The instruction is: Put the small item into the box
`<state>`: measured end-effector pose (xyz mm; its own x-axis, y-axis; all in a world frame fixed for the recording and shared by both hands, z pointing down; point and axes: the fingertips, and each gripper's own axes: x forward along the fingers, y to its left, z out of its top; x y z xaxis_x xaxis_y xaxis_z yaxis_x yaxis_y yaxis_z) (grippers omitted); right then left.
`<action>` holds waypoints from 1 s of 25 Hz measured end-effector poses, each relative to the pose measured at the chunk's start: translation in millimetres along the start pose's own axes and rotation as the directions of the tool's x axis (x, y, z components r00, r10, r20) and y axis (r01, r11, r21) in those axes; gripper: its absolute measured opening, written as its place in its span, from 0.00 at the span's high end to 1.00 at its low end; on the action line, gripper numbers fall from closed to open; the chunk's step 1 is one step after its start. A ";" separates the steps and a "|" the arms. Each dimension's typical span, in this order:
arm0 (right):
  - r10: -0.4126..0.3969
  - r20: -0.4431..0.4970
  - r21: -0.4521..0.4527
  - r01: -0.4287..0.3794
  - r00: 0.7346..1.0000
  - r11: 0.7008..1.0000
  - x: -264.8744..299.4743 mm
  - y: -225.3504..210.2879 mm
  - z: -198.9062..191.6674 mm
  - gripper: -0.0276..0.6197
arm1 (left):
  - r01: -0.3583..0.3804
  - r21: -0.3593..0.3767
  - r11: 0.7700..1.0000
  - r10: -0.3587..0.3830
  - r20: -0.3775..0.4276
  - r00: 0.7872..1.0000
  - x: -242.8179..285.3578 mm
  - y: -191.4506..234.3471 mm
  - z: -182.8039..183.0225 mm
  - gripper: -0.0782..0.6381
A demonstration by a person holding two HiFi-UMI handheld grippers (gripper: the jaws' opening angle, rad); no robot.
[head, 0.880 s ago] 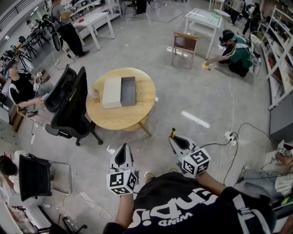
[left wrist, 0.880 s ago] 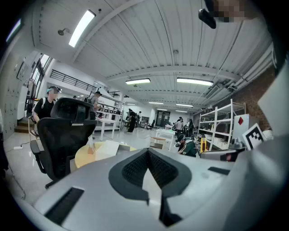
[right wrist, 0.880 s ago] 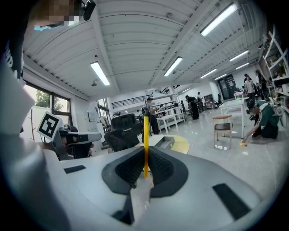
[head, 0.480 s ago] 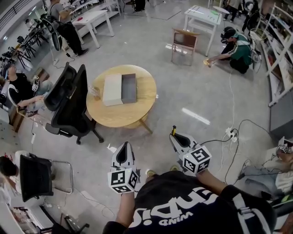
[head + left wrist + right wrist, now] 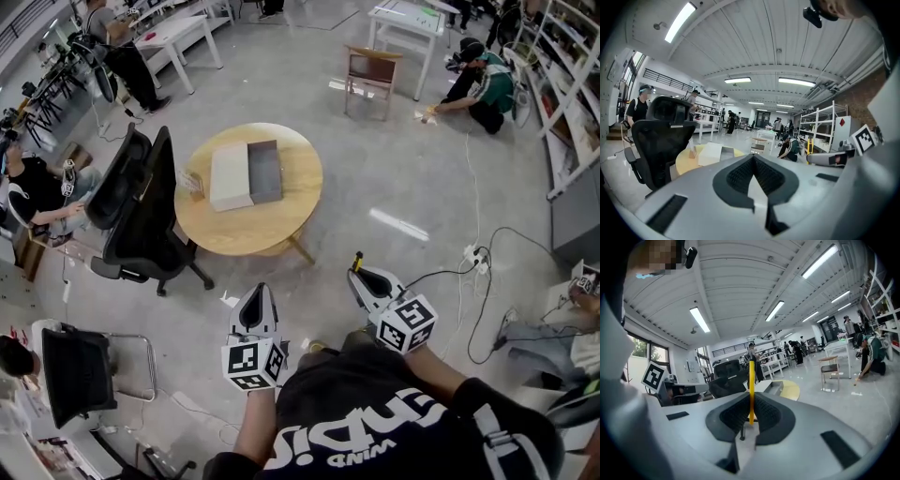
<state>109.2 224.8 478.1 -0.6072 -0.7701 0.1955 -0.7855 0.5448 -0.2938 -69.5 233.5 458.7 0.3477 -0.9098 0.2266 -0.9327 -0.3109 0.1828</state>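
A grey open box (image 5: 264,172) lies on a round wooden table (image 5: 281,225) with its white lid (image 5: 230,176) beside it. A small pale item (image 5: 191,181) stands at the table's left edge. Both grippers hang over the floor well short of the table. My right gripper (image 5: 358,275) is shut on a thin yellow stick (image 5: 751,380) with a black tip (image 5: 356,258), which stands upright between its jaws. My left gripper (image 5: 259,292) is shut, holding nothing (image 5: 753,159). The box (image 5: 772,387) and table (image 5: 791,390) show beyond the right gripper (image 5: 751,404).
A black office chair (image 5: 141,211) stands against the table's left side; another chair (image 5: 75,370) is at lower left. A wooden chair (image 5: 369,75) and a crouching person (image 5: 478,80) are beyond the table. Cables and a power strip (image 5: 472,258) lie on the floor at right.
The view has drifted a little, and the table sits slightly nearer and more central. Both grippers keep their pose, and the right one still holds the yellow stick.
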 end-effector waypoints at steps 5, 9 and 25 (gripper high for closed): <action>-0.042 0.024 0.026 0.041 0.999 0.999 12.5 8.1 -9.4 0.92 | 0.037 0.011 0.999 -0.036 -0.012 0.999 1.6 15.7 -5.0 0.88; -0.054 0.025 0.020 0.053 0.998 0.998 18.5 10.5 -9.6 0.92 | 0.043 0.000 0.999 -0.043 -0.006 0.999 4.6 25.8 -4.7 0.88; -0.059 0.015 0.008 0.058 0.998 0.998 102.7 -35.9 10.3 0.92 | 0.037 -0.014 0.999 -0.037 0.009 0.999 83.8 68.3 12.1 0.88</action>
<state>76.3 122.8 499.1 -0.5583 -0.8056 0.1983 -0.8187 0.4962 -0.2889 -105.2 132.7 478.6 0.3808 -0.9002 0.2113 -0.9179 -0.3404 0.2040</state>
